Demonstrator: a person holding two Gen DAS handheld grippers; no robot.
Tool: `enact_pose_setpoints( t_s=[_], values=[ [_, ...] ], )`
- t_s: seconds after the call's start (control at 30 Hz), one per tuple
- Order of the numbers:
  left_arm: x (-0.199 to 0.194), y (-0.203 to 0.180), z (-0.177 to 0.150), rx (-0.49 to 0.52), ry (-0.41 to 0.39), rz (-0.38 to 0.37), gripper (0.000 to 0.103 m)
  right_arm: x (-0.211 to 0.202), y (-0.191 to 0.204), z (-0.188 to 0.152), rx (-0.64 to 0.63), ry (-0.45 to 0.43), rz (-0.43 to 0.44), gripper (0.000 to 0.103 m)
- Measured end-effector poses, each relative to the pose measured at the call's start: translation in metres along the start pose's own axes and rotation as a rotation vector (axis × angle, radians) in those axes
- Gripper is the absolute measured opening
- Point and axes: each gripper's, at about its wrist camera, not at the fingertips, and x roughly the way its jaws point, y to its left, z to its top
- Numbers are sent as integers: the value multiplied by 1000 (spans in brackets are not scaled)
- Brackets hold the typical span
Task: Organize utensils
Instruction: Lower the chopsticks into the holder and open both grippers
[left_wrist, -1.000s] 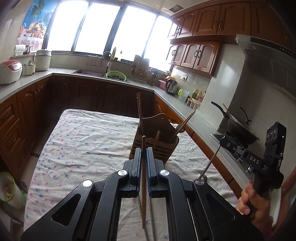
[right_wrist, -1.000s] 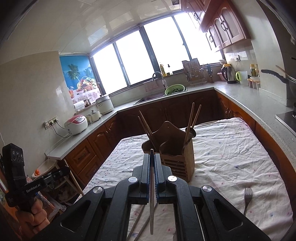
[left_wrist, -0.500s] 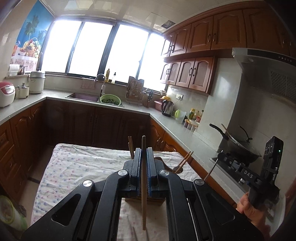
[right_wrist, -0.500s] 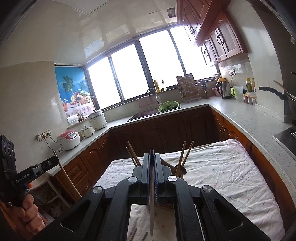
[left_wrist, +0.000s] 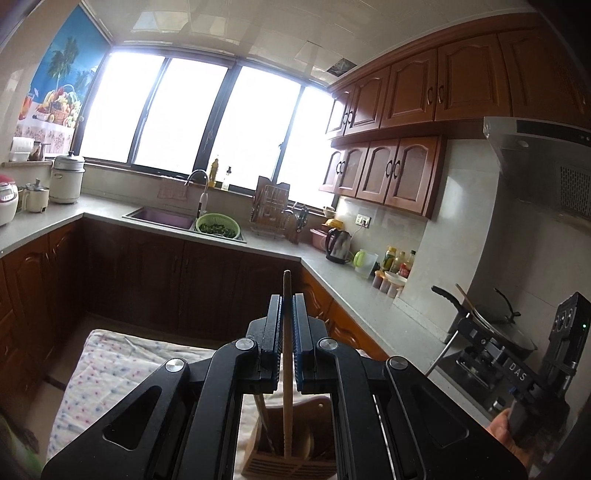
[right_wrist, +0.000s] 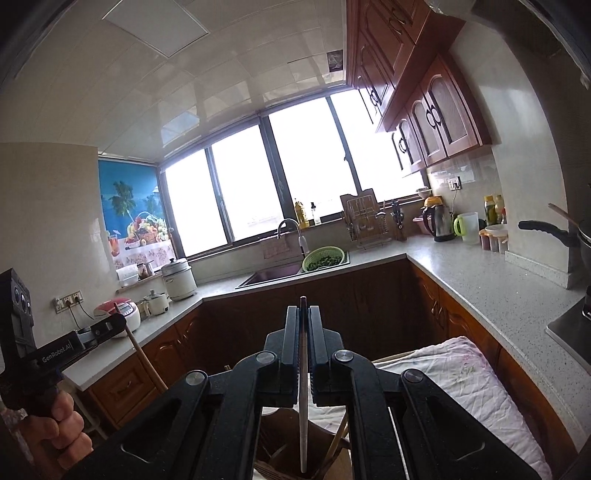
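Note:
My left gripper (left_wrist: 286, 301) is shut on a wooden chopstick (left_wrist: 286, 387) that hangs down with its lower end inside the wooden utensil holder (left_wrist: 291, 456) directly below. My right gripper (right_wrist: 303, 314) is shut on a metal chopstick (right_wrist: 303, 406), held upright, with its tip over the same holder (right_wrist: 284, 454). Other chopsticks (left_wrist: 264, 417) stand in the holder. Each gripper shows in the other's view: the right one (left_wrist: 480, 339) at the right edge, the left one (right_wrist: 92, 334) at the left edge.
The holder stands on a table with a floral cloth (left_wrist: 110, 373), also in the right wrist view (right_wrist: 461, 373). Kitchen counters (right_wrist: 480, 280) run around the room, with a sink (left_wrist: 162, 218), a green colander (left_wrist: 218, 227), a kettle (left_wrist: 338, 242) and a wok on the stove (left_wrist: 491, 325).
Both grippers have risen and moved forward over the holder, which has dropped to the bottom of both views. Both chopsticks now point down into it. The table fork has left view.

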Motion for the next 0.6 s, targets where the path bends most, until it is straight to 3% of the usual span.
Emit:
enact_pose_setpoints(
  t_s=[0.27, 0.6],
  values=[
    [44, 20, -31, -68, 42, 46, 4, 22, -1, -30, -21, 31, -18, 4],
    [56, 26, -63, -70, 74, 82, 4, 27, -13, -57, 27, 66, -28, 4]
  ],
)
